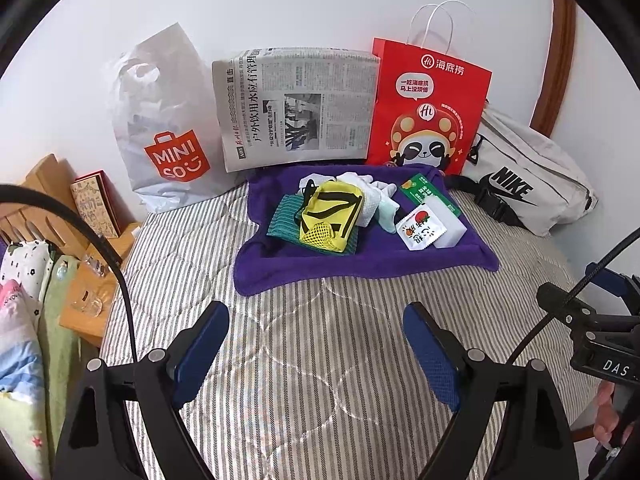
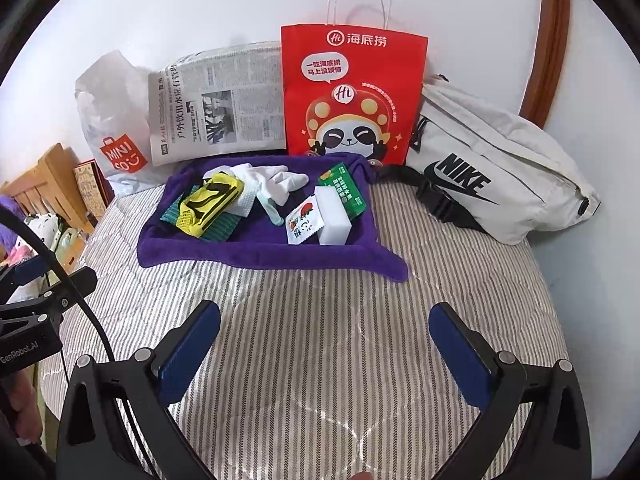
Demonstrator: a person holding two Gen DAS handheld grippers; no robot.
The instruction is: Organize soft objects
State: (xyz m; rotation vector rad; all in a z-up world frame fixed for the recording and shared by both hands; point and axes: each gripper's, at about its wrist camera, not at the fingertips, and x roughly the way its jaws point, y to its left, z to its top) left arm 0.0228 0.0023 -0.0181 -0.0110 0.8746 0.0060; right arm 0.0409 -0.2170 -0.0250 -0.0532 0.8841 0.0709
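I have both tongs hanging over the striped bed cover [image 1: 320, 340], tilted down toward the pile. The left tongs [image 1: 316, 344] stand wide with nothing between the blue pads, and the right tongs [image 2: 324, 348] are spread just as wide and empty too, over bare stripes. The soft things sit together on a purple towel [image 1: 360, 264] spread on the bed near the wall, well ahead of both tongs. On its left part I see a yellow mesh pouch [image 1: 328, 216] with black straps lying on top of a green striped cloth [image 1: 282, 220]. Behind and beside the pouch are white gloves [image 1: 360, 182] and a white dotted cloth [image 1: 370, 208], with a pale mint piece [image 1: 386, 216] poking out from under them. To the right lies a white sponge block [image 1: 448, 220], a small white packet with a red fruit print [image 1: 418, 230] leaning against its front, and a green packet [image 1: 424, 190] just behind it. Along the wall stand a white Miniso plastic bag [image 1: 168, 132], a folded newspaper [image 1: 296, 108], a red paper bag with a panda [image 1: 428, 108] and a pale Nike waist bag [image 1: 528, 176], the red bag touching the towel's far edge. A wooden bedside stand [image 1: 92, 280] shows at the left.
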